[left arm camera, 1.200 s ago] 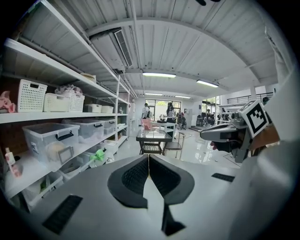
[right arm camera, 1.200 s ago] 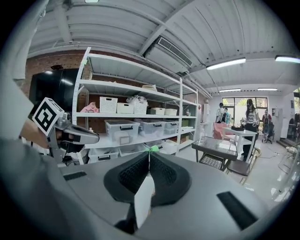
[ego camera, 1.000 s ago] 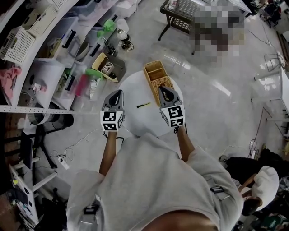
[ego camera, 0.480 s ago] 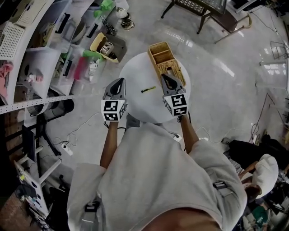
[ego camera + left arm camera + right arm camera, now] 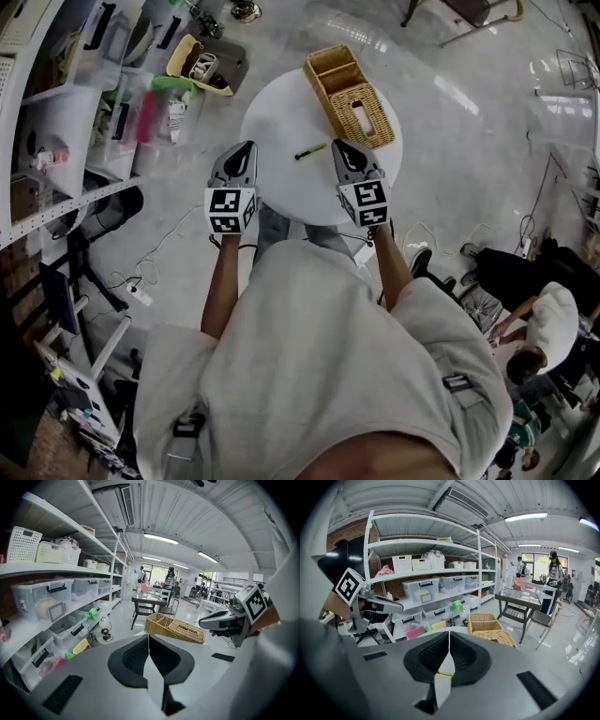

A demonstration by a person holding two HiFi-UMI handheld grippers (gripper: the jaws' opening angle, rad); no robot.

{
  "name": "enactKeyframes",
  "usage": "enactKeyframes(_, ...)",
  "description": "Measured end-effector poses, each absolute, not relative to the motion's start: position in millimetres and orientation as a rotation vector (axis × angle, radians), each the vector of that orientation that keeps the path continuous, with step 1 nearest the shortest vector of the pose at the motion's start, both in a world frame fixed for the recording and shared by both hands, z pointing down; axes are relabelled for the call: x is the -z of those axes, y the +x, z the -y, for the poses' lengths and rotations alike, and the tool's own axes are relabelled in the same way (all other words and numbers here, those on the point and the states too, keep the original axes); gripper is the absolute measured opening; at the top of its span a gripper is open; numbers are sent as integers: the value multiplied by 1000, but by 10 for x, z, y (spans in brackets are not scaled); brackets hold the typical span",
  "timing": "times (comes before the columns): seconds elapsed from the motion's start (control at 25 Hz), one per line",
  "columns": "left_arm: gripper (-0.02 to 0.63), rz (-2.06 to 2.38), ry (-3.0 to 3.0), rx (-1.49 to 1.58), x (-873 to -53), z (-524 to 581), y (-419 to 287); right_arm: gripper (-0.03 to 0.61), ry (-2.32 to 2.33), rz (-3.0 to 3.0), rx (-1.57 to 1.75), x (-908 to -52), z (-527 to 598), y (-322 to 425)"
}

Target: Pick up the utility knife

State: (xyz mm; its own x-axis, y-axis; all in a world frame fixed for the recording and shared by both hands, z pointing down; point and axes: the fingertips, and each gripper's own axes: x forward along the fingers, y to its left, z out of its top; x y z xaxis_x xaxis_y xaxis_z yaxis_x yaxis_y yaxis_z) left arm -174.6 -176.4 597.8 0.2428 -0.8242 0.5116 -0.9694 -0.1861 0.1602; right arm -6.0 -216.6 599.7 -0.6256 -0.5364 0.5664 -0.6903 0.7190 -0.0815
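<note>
On the round white bench (image 5: 281, 187) the utility knife (image 5: 310, 150) lies flat and untouched, just short of the wicker basket (image 5: 349, 97) that stands at the far edge.

Change noted: over the last second both hands have come down and forward. The left gripper (image 5: 246, 148) and right gripper (image 5: 340, 148) now flank the knife over the bench top. A second ago they hung further back, at the near edge. The knife and basket have not moved. The knife now sits nearer the right gripper than the left.

Fingers: both pairs are pressed together with nothing between them, as each gripper view confirms.

Assessment: this is an approach only and no pick-up has begun. The right gripper appears the likelier to take the knife. Its fingers must spread before it can straddle the slim handle, which lies low against the surface.

Surface: smooth, white and uncluttered apart from the knife and basket.

Room: an open workshop with a glossy grey floor (image 5: 469, 178). Shelving (image 5: 66, 112) with plastic tubs stands to the left, loose cables (image 5: 150, 281) trail below it, and another person (image 5: 544, 328) sits at lower right.
</note>
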Motion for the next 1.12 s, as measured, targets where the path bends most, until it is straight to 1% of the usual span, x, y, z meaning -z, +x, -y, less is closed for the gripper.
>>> enactKeyframes(0.2,21,1583,2066,-451,-6146,1619,-1631,32,898,2356,-421,-6212,1964,35)
enactKeyframes(0.4,21,1557,2053,-459,-6264,1517,-1552,34,786,2323,-362,-6413,1799,35)
enactKeyframes(0.52,21,1550,2042,-460,-6322,1464,-1526,32,652,2273,-231,-6576,1681,10)
enactKeyframes(0.76,21,1548,2027,-454,-6362,1398,-1481,34,338,2139,159,-6802,1520,-102)
enactKeyframes(1.12,21,1567,2006,-446,-6364,1360,-1508,43,89,1966,358,-7124,1465,-138)
